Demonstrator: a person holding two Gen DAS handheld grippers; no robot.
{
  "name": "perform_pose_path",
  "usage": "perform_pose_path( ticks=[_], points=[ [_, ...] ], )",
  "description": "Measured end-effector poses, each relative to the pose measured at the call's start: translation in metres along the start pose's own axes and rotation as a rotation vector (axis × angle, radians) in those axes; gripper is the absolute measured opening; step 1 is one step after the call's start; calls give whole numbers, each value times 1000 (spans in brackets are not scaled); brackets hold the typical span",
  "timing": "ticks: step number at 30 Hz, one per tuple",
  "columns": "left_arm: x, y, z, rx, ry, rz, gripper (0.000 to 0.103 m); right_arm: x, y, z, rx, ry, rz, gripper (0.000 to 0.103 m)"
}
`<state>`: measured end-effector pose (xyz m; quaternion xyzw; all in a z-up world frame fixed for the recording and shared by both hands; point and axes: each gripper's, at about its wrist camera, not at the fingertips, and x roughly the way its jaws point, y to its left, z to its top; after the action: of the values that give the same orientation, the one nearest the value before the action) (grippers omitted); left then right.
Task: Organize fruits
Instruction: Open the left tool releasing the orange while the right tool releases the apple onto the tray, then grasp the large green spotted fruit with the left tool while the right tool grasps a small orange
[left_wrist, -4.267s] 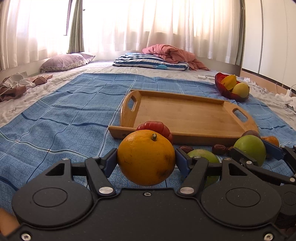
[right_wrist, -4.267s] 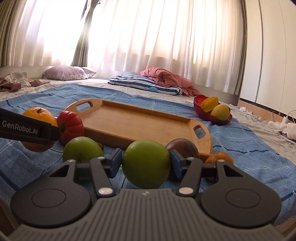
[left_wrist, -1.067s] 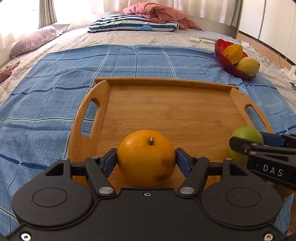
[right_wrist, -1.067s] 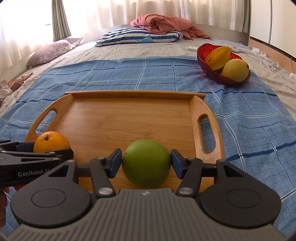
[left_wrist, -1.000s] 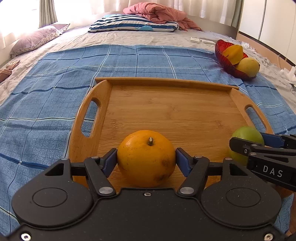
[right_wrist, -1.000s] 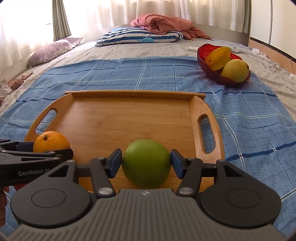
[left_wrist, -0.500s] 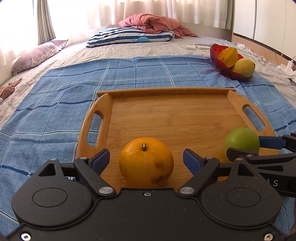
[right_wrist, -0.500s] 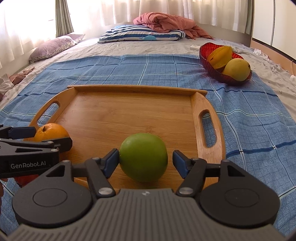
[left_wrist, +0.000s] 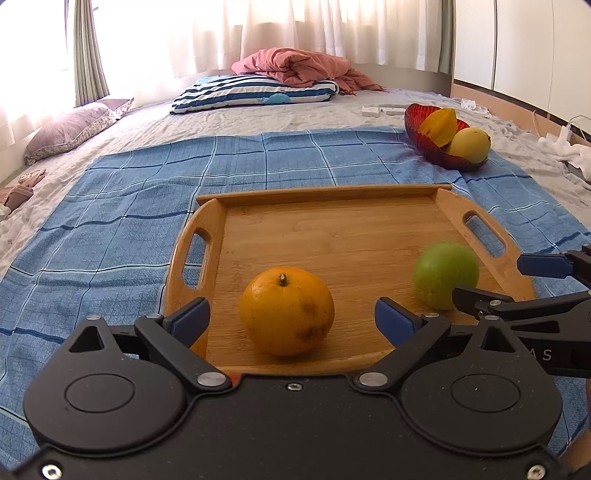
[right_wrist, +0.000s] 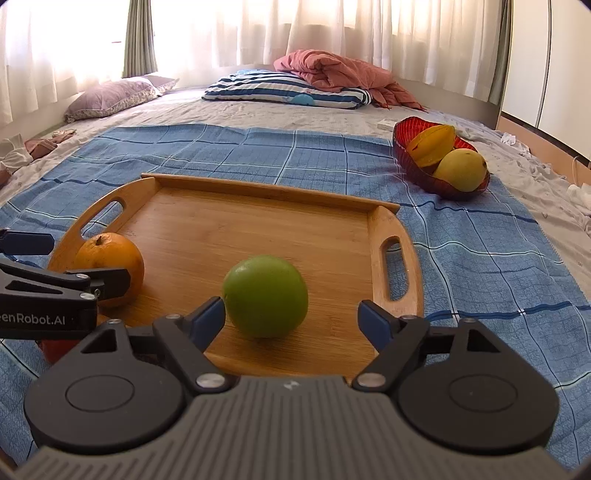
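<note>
An orange (left_wrist: 286, 311) rests on the wooden tray (left_wrist: 332, 225) near its front left edge. My left gripper (left_wrist: 291, 319) is open, its jaws wide on either side of the orange and clear of it. A green apple (right_wrist: 265, 296) rests on the tray (right_wrist: 236, 218) near the front right. My right gripper (right_wrist: 291, 321) is open around the apple without touching it. The apple (left_wrist: 445, 275) looks slightly blurred in the left wrist view. The orange (right_wrist: 110, 264) also shows in the right wrist view, behind the left gripper's finger.
A red bowl (right_wrist: 439, 177) with a star fruit and a yellow mango sits at the back right on the blue checked blanket (right_wrist: 258, 147). A red fruit (right_wrist: 55, 349) lies just outside the tray's front left. Pillows and a pink quilt (left_wrist: 295, 68) lie far back.
Both grippers opened and let the orange and the green apple go onto the tray. Both grippers then drew back a little from the fruits.
</note>
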<state>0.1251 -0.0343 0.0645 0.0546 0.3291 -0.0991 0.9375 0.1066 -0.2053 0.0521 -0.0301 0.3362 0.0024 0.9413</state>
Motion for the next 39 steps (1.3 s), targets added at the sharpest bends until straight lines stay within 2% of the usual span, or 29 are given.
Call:
perform_pose_path(
  ticks=[7, 15, 21, 28, 39],
  points=[
    [-28, -5, -16, 9, -64, -62, 100, -21, -2, -10, -11, -71, 12, 91],
    [-56, -10, -41, 22, -143, -94, 103, -45, -7, -32, -13, -182, 19, 98],
    [-67, -10, -59, -13, -178, -107, 103, -54, -12, -54, -15, -224, -3, 102],
    [-73, -12, -76, -24, -193, -94, 103, -61, -23, -74, 48, -250, -14, 103],
    [-76, -19, -97, 9, -192, -51, 103, -72, -30, -96, 20, -285, -70, 103]
  ],
)
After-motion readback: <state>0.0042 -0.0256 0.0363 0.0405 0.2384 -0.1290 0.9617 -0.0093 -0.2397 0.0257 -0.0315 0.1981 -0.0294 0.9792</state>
